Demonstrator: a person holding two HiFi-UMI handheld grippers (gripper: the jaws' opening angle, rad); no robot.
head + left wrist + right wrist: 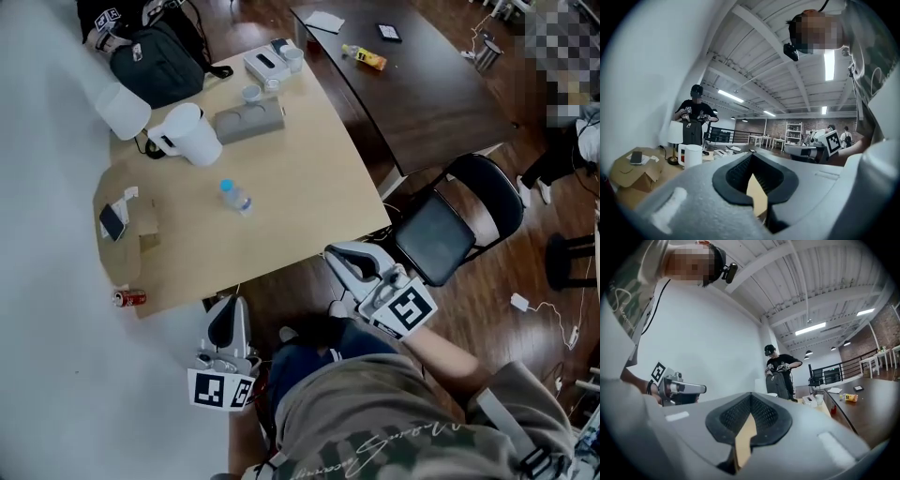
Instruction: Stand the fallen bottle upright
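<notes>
A clear bottle (235, 197) with a blue cap stands upright near the middle of the tan table (300, 187). Both grippers are drawn back off the table's near edge, close to my body. My left gripper (228, 305) hangs below the table's front edge, jaws together and nothing between them (751, 161). My right gripper (335, 254) is to the right, above the floor beside the black chair, its jaws also together and empty (750, 405). Each gripper view looks level across the room, and the bottle shows in neither.
On the table are a white jug (192, 134), a lamp (122, 109), a grey box (248, 122), a black backpack (156, 61) and a cardboard box (127, 225) with a phone. A red can (129, 298) lies at the front left corner. A black chair (459, 221) stands to the right. A person stands at the far end.
</notes>
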